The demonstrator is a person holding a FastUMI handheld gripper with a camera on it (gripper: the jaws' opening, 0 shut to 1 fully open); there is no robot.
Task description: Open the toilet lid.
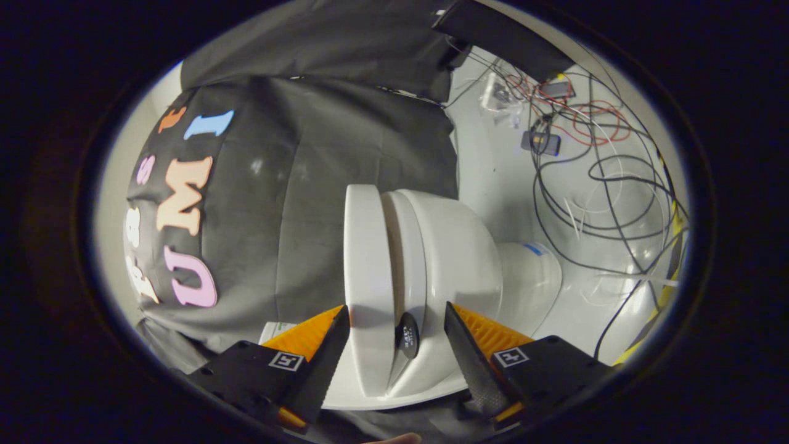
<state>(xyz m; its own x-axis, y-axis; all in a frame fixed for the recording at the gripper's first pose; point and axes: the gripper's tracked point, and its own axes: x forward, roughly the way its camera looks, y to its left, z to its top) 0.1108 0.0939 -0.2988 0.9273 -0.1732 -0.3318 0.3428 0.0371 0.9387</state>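
The view is rolled on its side, so the white toilet (456, 259) lies sideways just ahead of the fingers. Its lid (367, 259) is the flat slab nearest the black cloth, with the seat (410, 246) beside it and a narrow dark gap between the two. A small black round piece (407, 336) sits in that gap at the near end. My gripper (396, 307) is open. One finger (327, 354) lies against the lid's outer face, and the other finger (468, 351) is apart from the bowl on its far side.
The toilet's base (530, 283) stands on a white floor (487, 172). Tangled black, red and white cables (592, 185) with small devices (541, 143) lie beyond it. A black box (499, 34) sits at the far end. A person's fingertip (394, 439) shows behind the gripper.
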